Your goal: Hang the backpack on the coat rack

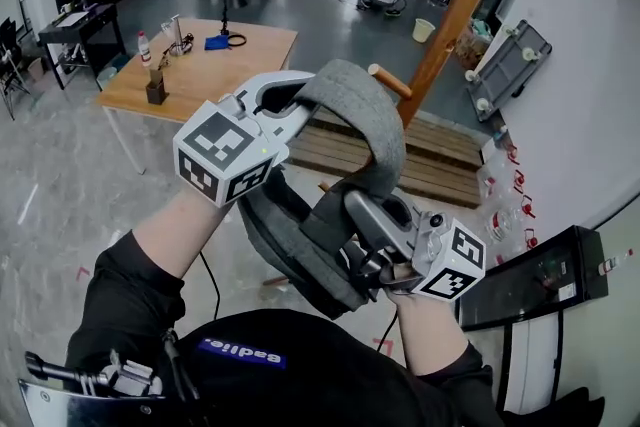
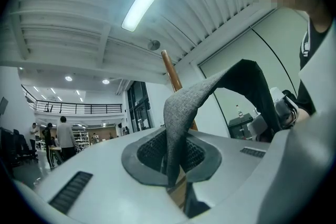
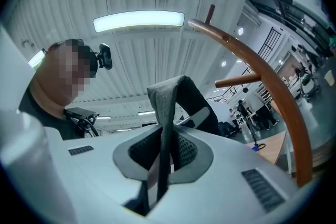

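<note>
A grey backpack (image 1: 290,250) hangs in front of me by its padded grey strap (image 1: 365,115), which arches up between the two grippers. My left gripper (image 1: 303,107) is shut on the strap's upper left end. Lower right, my right gripper (image 1: 358,203) is shut on the other end. In the left gripper view the strap (image 2: 178,113) rises from the pinched jaws, and in the right gripper view the strap (image 3: 167,113) does the same. The wooden coat rack (image 1: 455,10) leans just beyond the strap, one peg (image 1: 388,80) close to the strap's top. Its pole (image 3: 273,97) and a peg (image 3: 236,81) stand right of the right gripper.
A wooden table (image 1: 215,65) with a bottle and small items stands to the left. The rack rests on a slatted wooden platform (image 1: 440,155). An overturned cart (image 1: 505,65) leans on the white wall at right, above a black cabinet (image 1: 530,280). People stand far back.
</note>
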Demonstrator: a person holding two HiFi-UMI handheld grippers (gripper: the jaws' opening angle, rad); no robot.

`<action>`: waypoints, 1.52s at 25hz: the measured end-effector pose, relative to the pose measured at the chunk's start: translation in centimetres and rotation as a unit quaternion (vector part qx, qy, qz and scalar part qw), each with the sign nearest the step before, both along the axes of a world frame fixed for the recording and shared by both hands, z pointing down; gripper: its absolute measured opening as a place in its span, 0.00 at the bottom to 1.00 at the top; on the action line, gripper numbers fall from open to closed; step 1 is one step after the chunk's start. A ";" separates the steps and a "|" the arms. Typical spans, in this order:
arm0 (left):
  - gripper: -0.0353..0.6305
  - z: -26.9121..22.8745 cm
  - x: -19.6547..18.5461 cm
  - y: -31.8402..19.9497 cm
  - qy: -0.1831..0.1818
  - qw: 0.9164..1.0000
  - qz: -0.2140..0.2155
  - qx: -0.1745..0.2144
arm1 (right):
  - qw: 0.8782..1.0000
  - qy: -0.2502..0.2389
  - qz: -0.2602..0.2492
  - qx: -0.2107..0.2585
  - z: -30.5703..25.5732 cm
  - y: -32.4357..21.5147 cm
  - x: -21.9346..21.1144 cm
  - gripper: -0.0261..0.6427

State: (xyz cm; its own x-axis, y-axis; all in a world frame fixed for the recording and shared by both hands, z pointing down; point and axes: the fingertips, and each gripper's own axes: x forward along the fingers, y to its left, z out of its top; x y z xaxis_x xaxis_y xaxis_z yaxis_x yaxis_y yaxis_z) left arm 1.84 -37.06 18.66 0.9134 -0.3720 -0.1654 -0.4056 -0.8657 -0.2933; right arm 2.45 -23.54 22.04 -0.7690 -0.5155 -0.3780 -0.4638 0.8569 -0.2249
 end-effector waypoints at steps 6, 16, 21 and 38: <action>0.11 -3.0 2.7 -3.1 -0.012 1.000 0.001 -0.017 | 1.000 -0.025 -0.003 0.000 -3.4 -2.5 2.5 0.09; 0.11 -0.8 6.6 -5.6 -0.064 0.997 0.010 -0.053 | 0.997 -0.063 -0.006 -0.040 -2.0 -5.2 5.8 0.09; 0.11 1.8 7.8 -6.9 -0.071 0.994 0.018 -0.086 | 0.996 -0.068 -0.005 -0.062 -0.2 -6.6 6.5 0.09; 0.11 5.8 10.6 -6.0 -0.150 0.987 0.039 -0.043 | 0.996 -0.041 -0.052 -0.062 2.4 -8.0 5.5 0.09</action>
State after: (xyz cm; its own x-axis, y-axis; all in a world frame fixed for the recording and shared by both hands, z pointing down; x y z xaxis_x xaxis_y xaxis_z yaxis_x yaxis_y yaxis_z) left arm 12.48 -43.06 24.43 0.9429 -0.2988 0.1470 -0.2420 -0.9181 -0.3138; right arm 7.98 -31.52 24.40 -0.7899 -0.4808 -0.3807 -0.3490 0.8629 -0.3656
